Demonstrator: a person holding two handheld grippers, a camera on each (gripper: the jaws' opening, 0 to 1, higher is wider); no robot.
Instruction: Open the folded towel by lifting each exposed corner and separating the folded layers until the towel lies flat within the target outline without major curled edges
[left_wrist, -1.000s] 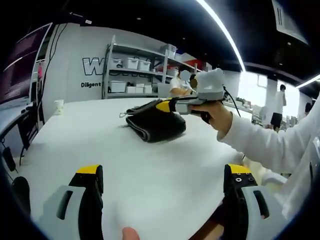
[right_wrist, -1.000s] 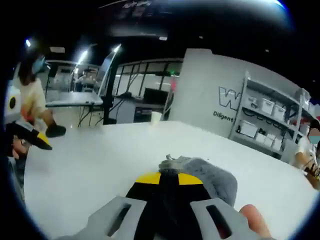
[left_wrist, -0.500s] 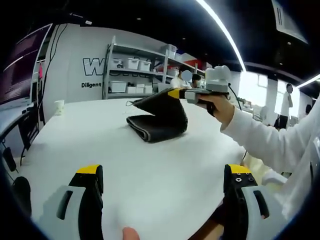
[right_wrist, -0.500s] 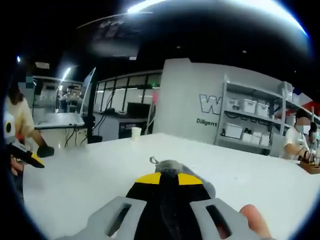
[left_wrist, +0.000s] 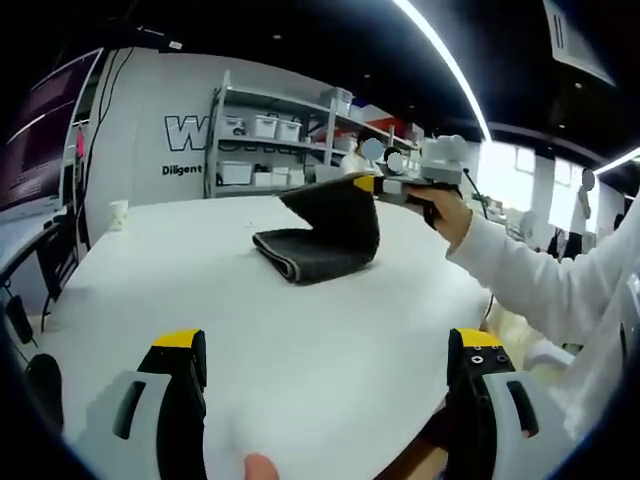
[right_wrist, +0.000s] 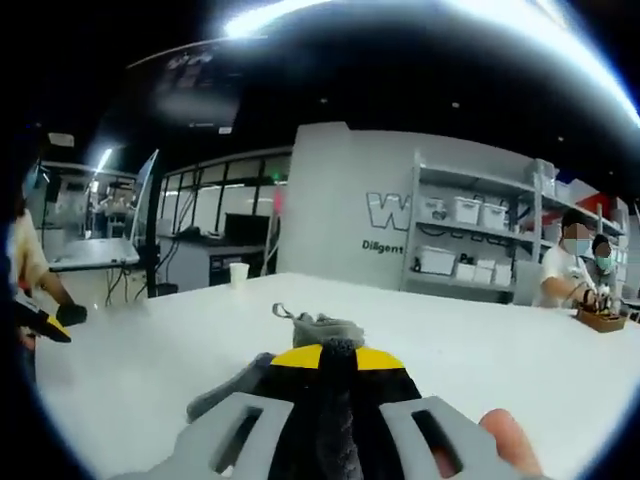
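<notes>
Now that the right gripper (left_wrist: 372, 183), its jaws pinching a corner, has lifted the top layer of the folded dark grey terry towel (left_wrist: 318, 238) higher off the white table (left_wrist: 300, 340), unfolding is under way, while the left gripper (left_wrist: 325, 375) hangs spread and idle.

Lab: storage shelving (left_wrist: 270, 140), white worktable (left_wrist: 300, 330).

Towel (right_wrist: 325, 400) mostly hidden behind right claw (right_wrist: 338, 357); shelf bins (left_wrist: 262, 127) blurred.
</notes>
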